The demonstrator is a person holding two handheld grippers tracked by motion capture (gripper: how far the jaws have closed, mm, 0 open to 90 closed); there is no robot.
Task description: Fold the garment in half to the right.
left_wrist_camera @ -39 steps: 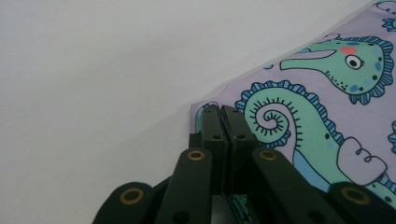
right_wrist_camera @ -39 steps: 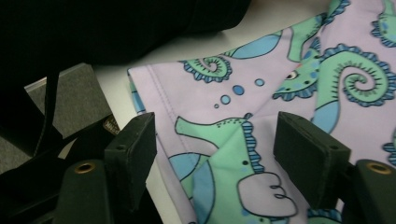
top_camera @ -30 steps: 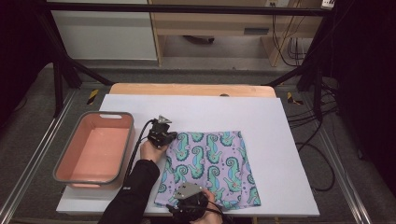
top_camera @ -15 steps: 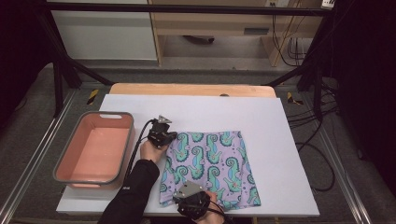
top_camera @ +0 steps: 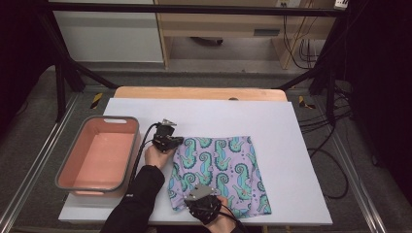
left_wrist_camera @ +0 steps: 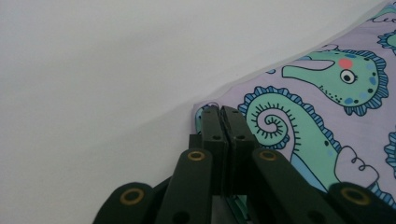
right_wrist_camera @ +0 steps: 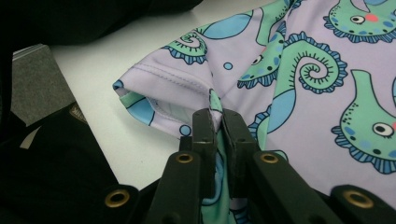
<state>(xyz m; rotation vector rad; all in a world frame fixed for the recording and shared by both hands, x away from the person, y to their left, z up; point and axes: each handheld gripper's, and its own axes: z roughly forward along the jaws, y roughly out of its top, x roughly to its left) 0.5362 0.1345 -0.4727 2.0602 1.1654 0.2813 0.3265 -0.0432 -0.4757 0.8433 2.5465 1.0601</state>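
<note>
At the seahorse cloth's (top_camera: 221,172) left edge, both grippers' fingers (right_wrist_camera: 205,123) pinching fabric, forearms low.

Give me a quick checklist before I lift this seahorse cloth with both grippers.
1. Left gripper shut on a corner of the seahorse cloth: ok.
2. Right gripper, jaws just closed, pinching the cloth's hem: ok.
3. Right grip catches all layers at the fold: cannot tell.
4. Cloth lies clear of the pink tub: ok.
5. Bare table beyond the cloth for spreading it: ok.
</note>
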